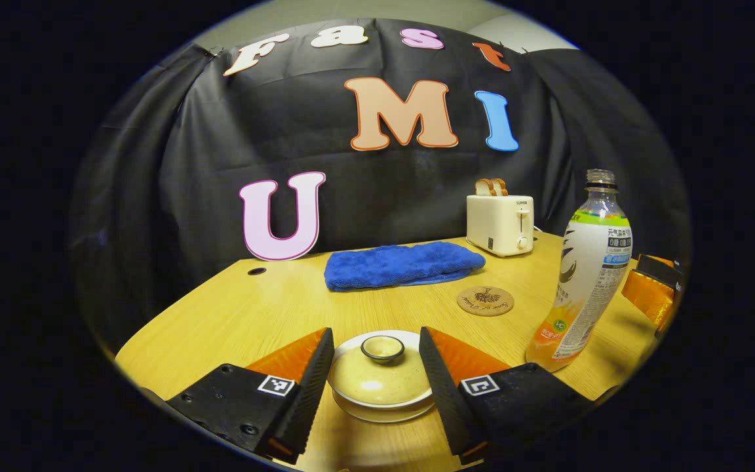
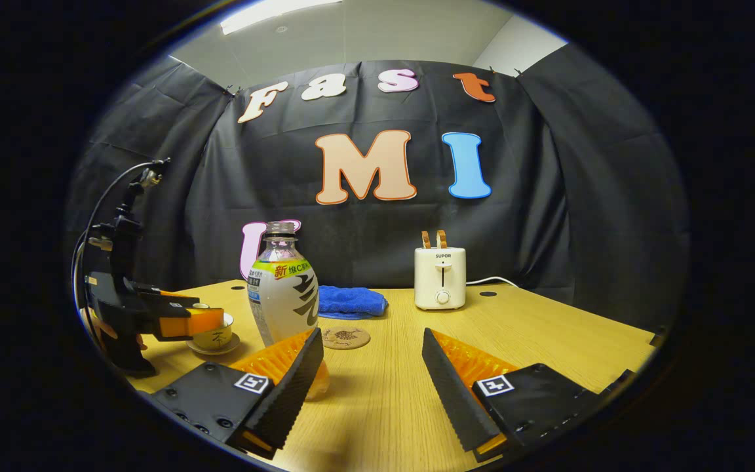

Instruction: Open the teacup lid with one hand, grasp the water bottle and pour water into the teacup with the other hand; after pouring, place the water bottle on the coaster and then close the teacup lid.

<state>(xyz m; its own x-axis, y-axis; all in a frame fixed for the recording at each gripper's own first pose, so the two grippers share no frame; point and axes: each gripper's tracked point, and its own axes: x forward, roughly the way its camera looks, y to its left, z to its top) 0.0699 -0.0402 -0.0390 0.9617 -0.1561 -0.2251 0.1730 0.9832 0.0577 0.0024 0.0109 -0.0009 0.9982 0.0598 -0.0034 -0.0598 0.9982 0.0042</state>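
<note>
The desk [image 1: 240,321] is pale yellow wood grain. The teacup lid [image 1: 377,380] is cream with a dark-rimmed knob, on a white saucer [image 1: 384,412]. The water bottle [image 1: 584,275] wears a white label with a black brush swirl, a green band above and orange below. The coaster [image 1: 485,301] is brown cork with a dark print. The towel [image 1: 404,264] is deep blue, the toaster [image 1: 500,225] cream.

1. Wall [image 2: 580,196]: black cloth, creased, draped behind and around the table's far sides.
2. Ceiling [image 2: 364,33]: pale, one lit strip light [image 2: 272,10] at top.
3. Table [image 2: 548,341]: light wood grain, cable holes [image 1: 256,271] near far edge.
4. Toaster [image 2: 440,278]: white, far right, bread in its slots.
5. Towel [image 1: 404,264]: blue, folded, far centre.
</note>
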